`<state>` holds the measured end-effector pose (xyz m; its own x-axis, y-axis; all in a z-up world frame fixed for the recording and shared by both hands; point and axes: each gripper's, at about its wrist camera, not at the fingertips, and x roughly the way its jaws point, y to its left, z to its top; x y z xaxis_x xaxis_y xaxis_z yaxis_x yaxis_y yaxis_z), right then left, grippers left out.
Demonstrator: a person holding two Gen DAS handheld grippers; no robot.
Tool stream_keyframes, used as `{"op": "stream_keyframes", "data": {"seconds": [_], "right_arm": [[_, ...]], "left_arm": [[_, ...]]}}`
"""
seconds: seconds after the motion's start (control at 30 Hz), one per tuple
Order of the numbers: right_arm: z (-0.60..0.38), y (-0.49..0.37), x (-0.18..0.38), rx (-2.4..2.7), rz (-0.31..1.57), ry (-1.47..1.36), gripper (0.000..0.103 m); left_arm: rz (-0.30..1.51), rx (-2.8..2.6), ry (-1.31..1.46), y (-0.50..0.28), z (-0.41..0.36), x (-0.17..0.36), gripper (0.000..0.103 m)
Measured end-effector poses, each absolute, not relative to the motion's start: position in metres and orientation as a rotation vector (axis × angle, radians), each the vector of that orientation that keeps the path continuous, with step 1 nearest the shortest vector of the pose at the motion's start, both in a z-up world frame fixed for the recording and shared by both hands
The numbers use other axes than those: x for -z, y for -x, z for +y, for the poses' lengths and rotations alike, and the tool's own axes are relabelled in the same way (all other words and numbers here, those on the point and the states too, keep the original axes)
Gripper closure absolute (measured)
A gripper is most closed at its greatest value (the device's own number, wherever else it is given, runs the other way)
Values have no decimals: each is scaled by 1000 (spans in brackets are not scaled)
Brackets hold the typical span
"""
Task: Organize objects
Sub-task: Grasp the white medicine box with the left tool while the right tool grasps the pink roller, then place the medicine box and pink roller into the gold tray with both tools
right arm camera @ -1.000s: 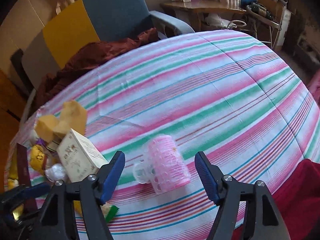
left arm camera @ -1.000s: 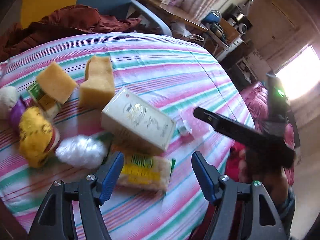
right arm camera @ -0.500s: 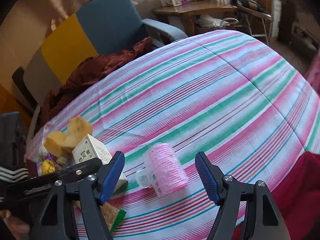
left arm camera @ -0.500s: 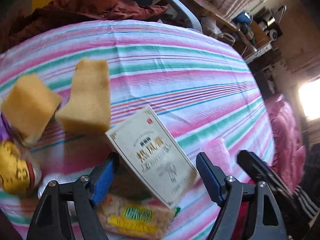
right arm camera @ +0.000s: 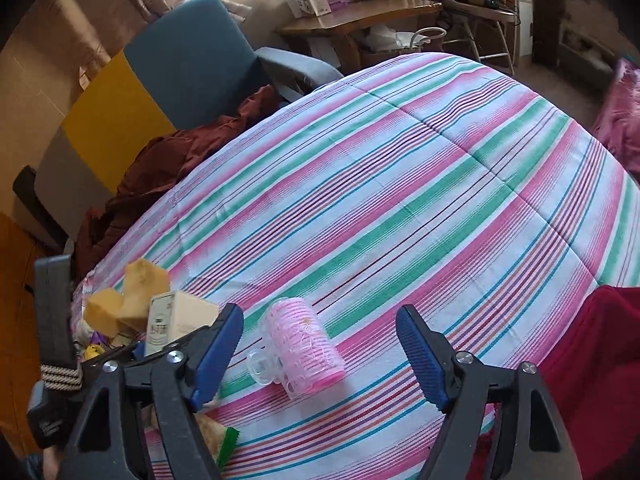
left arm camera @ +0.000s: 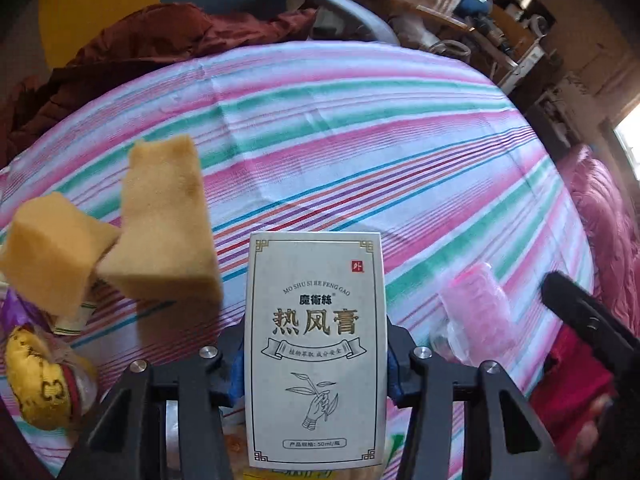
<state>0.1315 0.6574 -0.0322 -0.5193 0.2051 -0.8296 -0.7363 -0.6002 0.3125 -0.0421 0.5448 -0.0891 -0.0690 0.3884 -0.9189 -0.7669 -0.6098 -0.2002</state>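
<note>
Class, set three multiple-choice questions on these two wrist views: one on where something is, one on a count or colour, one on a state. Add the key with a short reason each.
1. Where is the white carton box?
A. Between the fingers of the left hand-held gripper
B. On the blue chair
C. Under the pink hair roller

2. How many yellow sponge blocks lie on the striped bedcover?
A. One
B. Two
C. Four

3. What is the state of the pink hair roller?
A. Clamped by the right hand-held gripper
C. Standing on the box
B. Lying free on its side on the cover

Key: 1 A, the box fills the gap between the left gripper's closing fingers. 2 B, two blocks lean together beside the box. 3 B, the roller lies on the cover between wide, opening fingers that do not touch it.
</note>
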Motion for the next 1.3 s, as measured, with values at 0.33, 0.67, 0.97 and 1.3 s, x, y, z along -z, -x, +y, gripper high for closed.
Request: {"op": "stream_keyframes", "data": {"seconds": [0.33,0.67,0.97,1.3], "right_arm": [[614,-92,60,-2200,574,1366,7],[627,-94,77,-2137,480,1425,44],[621,-103,40,-2283,475,1216,44],[544,-80,1,-2538,468,1113,44]], "left_arm": [[363,-1800,1199,31,499,45,52],[291,-1832,1197,23,436,28,52],[204,-1940,1171,25,337,8,52],[-13,-2188,1213,57,179,-5,52]]}}
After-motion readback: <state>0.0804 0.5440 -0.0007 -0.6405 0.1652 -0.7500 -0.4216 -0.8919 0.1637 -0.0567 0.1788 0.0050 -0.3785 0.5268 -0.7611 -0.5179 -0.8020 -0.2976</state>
